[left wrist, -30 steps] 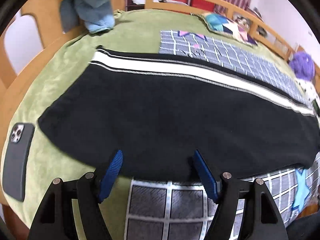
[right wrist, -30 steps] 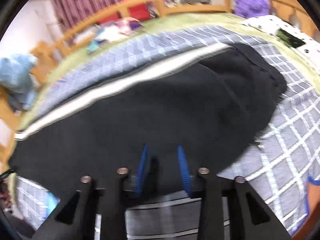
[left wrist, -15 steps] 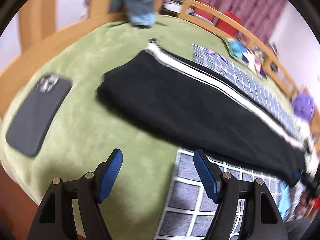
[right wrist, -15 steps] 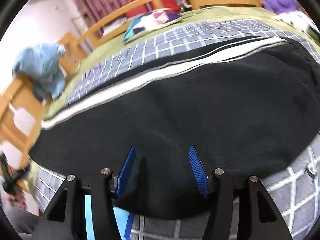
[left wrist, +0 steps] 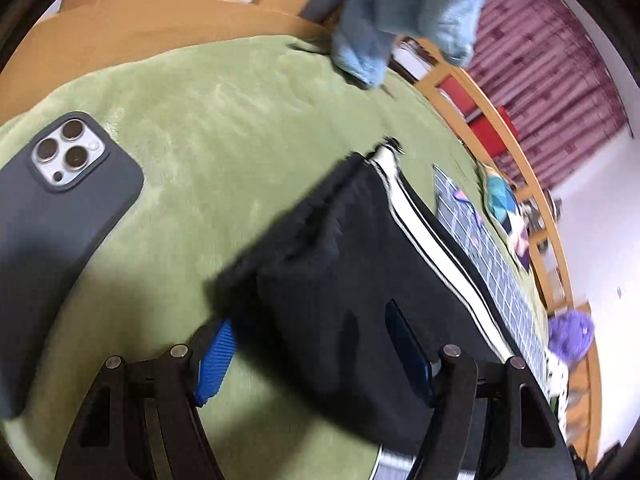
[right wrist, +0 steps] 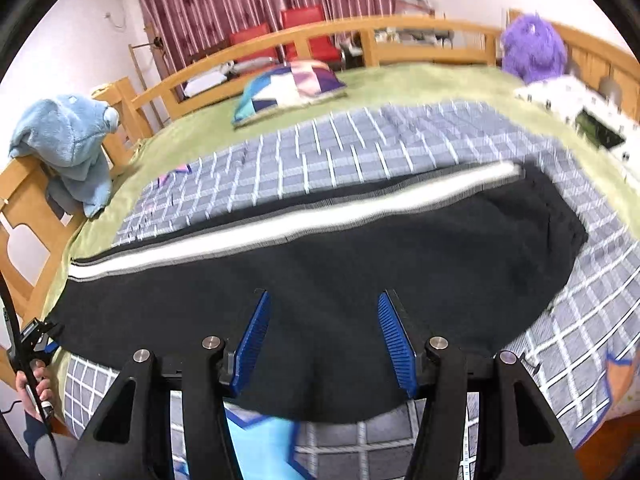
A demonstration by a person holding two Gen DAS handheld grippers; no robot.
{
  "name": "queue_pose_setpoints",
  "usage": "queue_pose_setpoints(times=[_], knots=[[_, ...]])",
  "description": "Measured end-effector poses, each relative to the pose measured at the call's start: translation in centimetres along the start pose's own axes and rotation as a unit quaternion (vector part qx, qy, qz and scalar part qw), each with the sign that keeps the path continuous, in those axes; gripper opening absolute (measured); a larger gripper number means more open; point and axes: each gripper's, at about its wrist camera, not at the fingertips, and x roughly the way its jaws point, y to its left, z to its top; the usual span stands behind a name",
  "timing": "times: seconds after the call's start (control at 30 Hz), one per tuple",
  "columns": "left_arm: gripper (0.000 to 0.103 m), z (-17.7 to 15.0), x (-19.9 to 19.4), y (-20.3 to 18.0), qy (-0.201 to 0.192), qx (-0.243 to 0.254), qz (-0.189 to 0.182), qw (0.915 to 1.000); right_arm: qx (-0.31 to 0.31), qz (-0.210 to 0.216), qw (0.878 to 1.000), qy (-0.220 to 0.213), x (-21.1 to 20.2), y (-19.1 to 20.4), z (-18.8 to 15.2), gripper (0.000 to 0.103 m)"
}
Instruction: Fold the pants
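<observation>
Black pants (right wrist: 320,264) lie folded lengthwise on the green blanket (left wrist: 208,128); the left gripper (left wrist: 316,354), jaws apart, has swung to their hem at 6 o'clock, while the right gripper (right wrist: 324,340), emptied, lifts clear, readying the crosswise fold

Left gripper (left wrist: 316,354) and right gripper (right wrist: 324,340), jaws apart

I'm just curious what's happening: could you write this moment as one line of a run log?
stage: pants flat on bed, lengthwise fold done | left gripper: jaws open at leg end | right gripper: jaws open, empty, above pants | phone beside leg end
</observation>
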Motion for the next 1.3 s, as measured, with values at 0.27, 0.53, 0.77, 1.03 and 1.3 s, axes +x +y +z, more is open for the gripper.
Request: queue_pose_setpoints(times=[0.27,0.53,0.77,1.03,1.3], knots=[[0.018,0.9,-2.5,-6.8,-0.017,0.113,0.049,0.9922,0.005,0.040,0.999,0.028,0.8,4.9,4.0,0.060],[0.015,-3.0,-8.8,-22.9,-0.051,0.302,-0.007,0.9519,-0.007,0.036,0.997,0.071,2.1,7.8,2.8,0.060],[0.015,-13.8,-5.7,-33.9,0.037,0.356,-0.111,0.9270,-0.008,0.020,0.999,0.037,0.5,4.8,1.6,0.060],[0.044,-22.0,0.0,-37.3,0.192,0.420,-0.078,0.8833,-0.016,0.015,0.998,0.065,2.6,0.4,0.9,0.060],[0.067,-18.1,-4.9,-30.4,0.102,0.321,-0.049,0.9401,0.001,0.125,0.988,0.086,7.1,2.3,-0.2,0.060]])
